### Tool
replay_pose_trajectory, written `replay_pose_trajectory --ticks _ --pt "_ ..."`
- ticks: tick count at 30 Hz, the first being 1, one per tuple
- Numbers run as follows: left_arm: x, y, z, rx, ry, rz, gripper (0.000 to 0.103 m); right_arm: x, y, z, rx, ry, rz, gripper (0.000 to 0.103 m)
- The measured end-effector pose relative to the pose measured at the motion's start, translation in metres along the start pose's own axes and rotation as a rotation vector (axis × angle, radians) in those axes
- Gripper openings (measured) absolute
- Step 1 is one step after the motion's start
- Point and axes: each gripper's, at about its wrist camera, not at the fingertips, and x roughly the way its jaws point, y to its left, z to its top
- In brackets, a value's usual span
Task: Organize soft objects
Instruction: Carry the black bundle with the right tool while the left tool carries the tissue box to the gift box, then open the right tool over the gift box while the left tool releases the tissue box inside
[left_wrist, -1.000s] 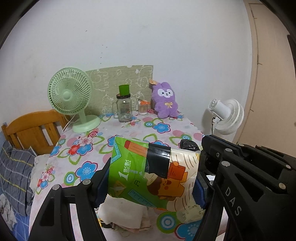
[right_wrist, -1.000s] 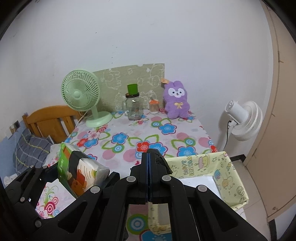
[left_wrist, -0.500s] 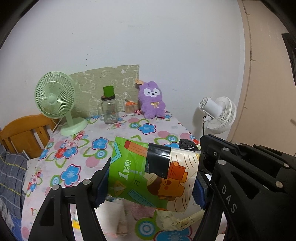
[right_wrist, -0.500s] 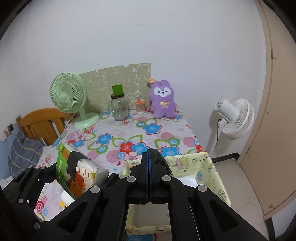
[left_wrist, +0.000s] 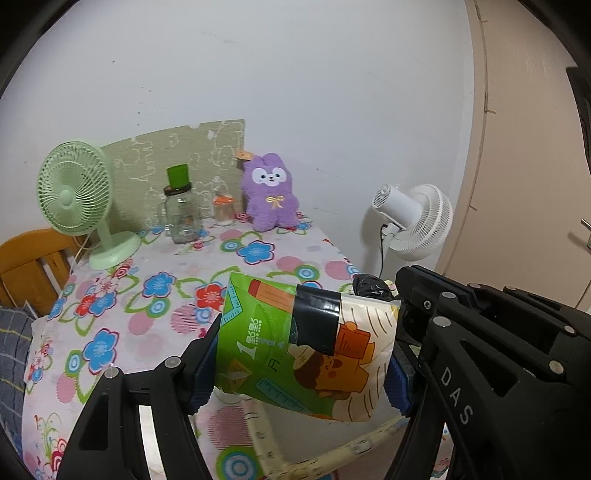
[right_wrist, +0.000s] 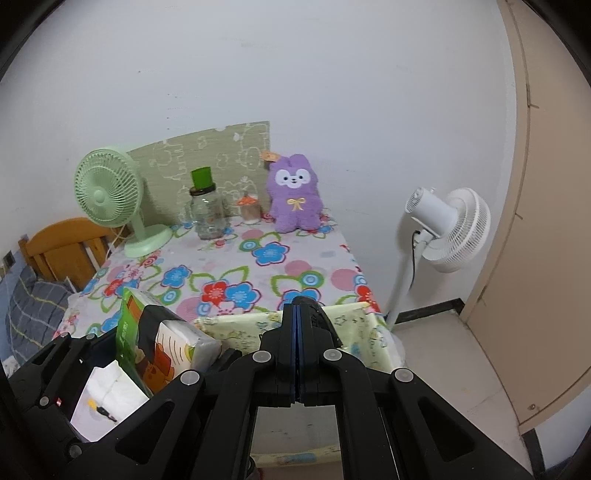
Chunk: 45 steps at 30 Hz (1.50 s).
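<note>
One tissue pack (left_wrist: 306, 350), green and white, held across its short sides between the fingers of the left gripper (left_wrist: 299, 363), above the near edge of the worktop (left_wrist: 177, 258) and partly over the yellow fabric bin (right_wrist: 364, 328) at 5 o'clock. Probably light and soft, film wrapper likely slippery; best gripped at the middle of the sides, not too hard, so as not to crush. Right gripper (right_wrist: 297, 350) with fingers pressed together, holding nothing, over the same bin. Further out, at 12 o'clock: one purple plush rabbit (left_wrist: 271, 194), one glass jar (left_wrist: 181, 214) with green lid, one small jar (left_wrist: 223, 208). Two fans: green fan (left_wrist: 79, 195) at 10 o'clock on the worktop, white fan (left_wrist: 413, 221) at 2 o'clock on the floor.
</note>
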Motion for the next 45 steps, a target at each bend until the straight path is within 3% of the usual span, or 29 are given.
replay_pose_trajectory --ticks 16,24,25,28,29,30,45 --pt "0.035 -0.025 -0.004 0.019 0.068 -0.029 0.079 0.025 -0.036 -0.009 0.04 0.062 0.003 0.003" --pt "0.05 -0.024 -0.008 0.026 0.116 -0.007 0.099 0.039 -0.04 -0.017 0.053 0.115 0.018 0.006" --pt "0.05 -0.024 -0.009 0.028 0.118 -0.005 0.1 0.04 -0.04 -0.017 0.051 0.122 0.023 0.01" --pt "0.051 -0.022 -0.011 0.035 0.124 0.006 0.103 0.041 -0.04 -0.019 0.05 0.128 0.014 0.04" --pt "0.051 -0.022 -0.012 0.037 0.125 -0.002 0.103 0.041 -0.04 -0.019 0.052 0.128 0.015 0.062" --pt "0.05 -0.021 -0.012 0.035 0.127 -0.013 0.103 0.041 -0.039 -0.019 0.056 0.125 0.027 0.076" --pt "0.024 -0.015 -0.014 0.047 0.086 0.0 0.103 0.018 -0.027 -0.019 0.037 0.078 -0.003 0.09"
